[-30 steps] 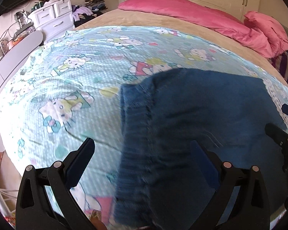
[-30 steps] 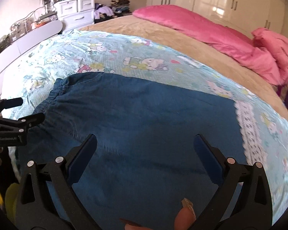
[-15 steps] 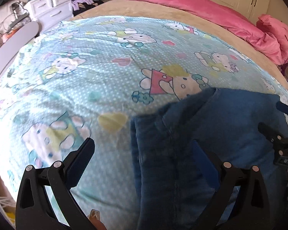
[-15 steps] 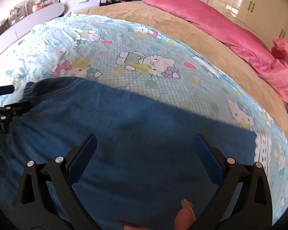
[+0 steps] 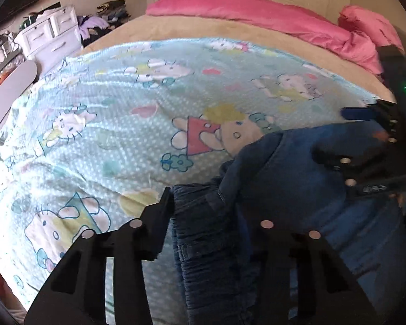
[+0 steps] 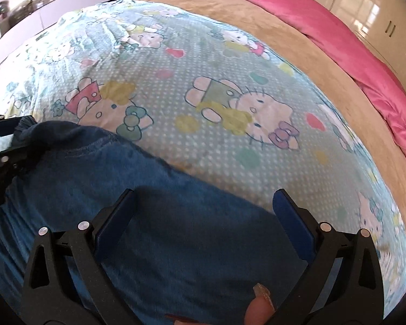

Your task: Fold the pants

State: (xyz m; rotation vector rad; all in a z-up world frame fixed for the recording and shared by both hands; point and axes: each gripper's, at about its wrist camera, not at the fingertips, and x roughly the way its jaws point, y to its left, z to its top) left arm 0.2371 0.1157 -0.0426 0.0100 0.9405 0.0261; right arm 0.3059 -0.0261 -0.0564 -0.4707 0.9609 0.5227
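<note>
Your left gripper (image 5: 203, 211) is closing its 2 jaws on the bunched stretchy waist of the dark blue denim pants (image 5: 297, 189). The pants are lying on the light blue cat-print blanket (image 5: 108, 124). Your right gripper (image 6: 203, 216) is hanging wide open over the pant leg, grabbing nothing.

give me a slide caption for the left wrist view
Left gripper closing on the pants waistband, over a cartoon blanket.

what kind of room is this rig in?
A bedroom, most likely: a bed with a cartoon-print blanket and pink pillows, a white drawer chest at the wall, and wardrobe doors behind.
</note>
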